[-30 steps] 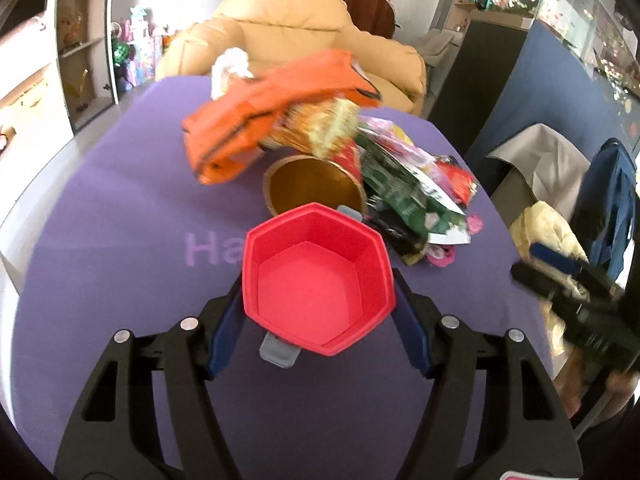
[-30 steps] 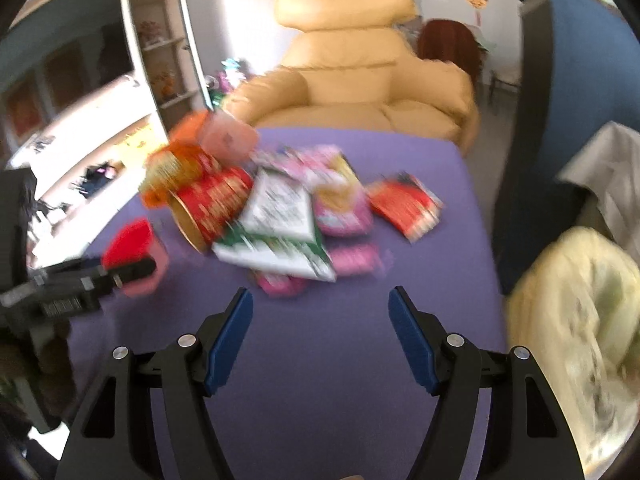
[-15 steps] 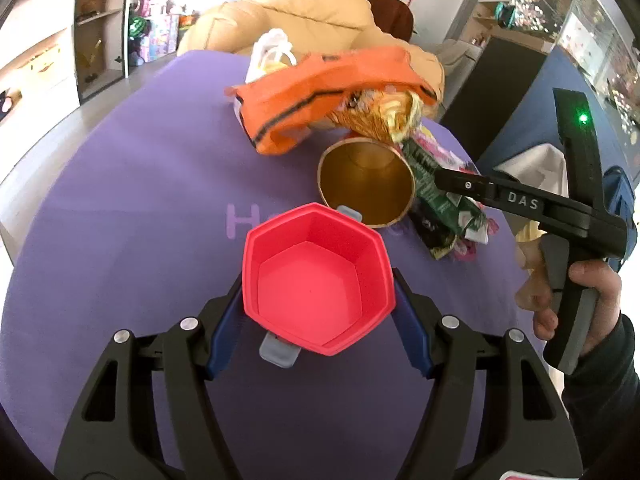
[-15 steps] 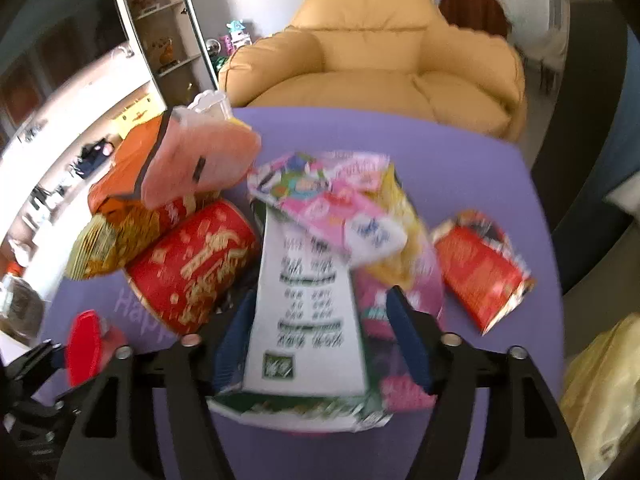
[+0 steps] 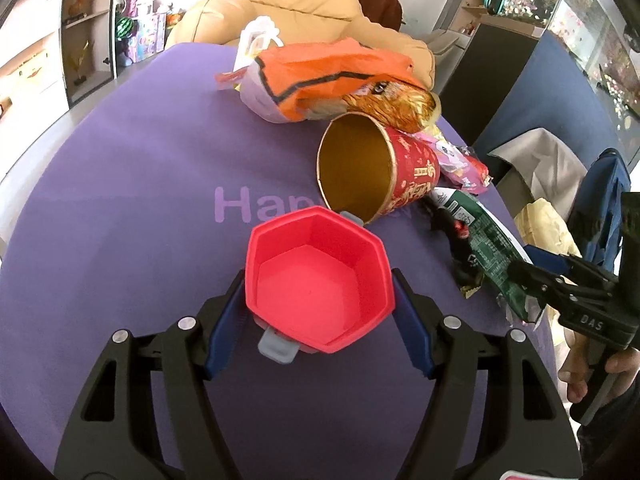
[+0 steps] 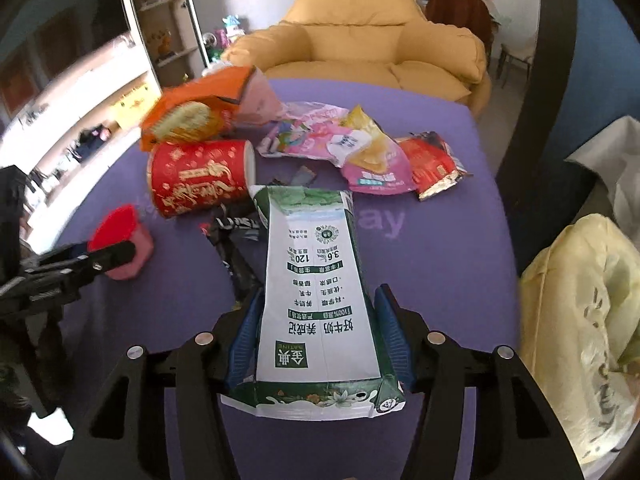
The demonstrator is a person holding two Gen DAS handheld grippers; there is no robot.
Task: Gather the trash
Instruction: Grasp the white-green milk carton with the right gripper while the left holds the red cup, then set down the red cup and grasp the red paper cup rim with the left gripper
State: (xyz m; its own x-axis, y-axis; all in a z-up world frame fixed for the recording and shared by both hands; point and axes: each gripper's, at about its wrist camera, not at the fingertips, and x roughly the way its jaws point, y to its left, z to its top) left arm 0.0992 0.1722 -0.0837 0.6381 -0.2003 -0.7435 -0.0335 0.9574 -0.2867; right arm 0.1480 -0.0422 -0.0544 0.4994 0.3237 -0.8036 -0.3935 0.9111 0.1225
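Left gripper (image 5: 320, 312) holds a red hexagonal container (image 5: 318, 284) by its sides, open mouth facing the camera, blue pads against opposite walls; the left jaws have just eased slightly wider, container between them. Right gripper (image 6: 318, 340) clamps the flattened green-and-white milk carton (image 6: 316, 292) across its width, the jaws having just narrowed onto it; the carton's far end reaches toward the trash pile. Purple surface (image 5: 120, 200) carries the remaining trash: a red paper cup (image 5: 376, 168) on its side with its gold-lined mouth toward the left camera, just beyond the container; an orange bag (image 5: 332, 72) draped over a gold-patterned wrapper (image 5: 396, 104) behind the cup; pink and yellow wrappers (image 6: 360, 148) and a red foil packet (image 6: 432, 164) to the right of the cup, seen from the right wrist. A cream armchair (image 6: 360, 40) stands past the surface's far edge. A pale yellow plastic bag (image 6: 580, 320) sits off the surface's right side.
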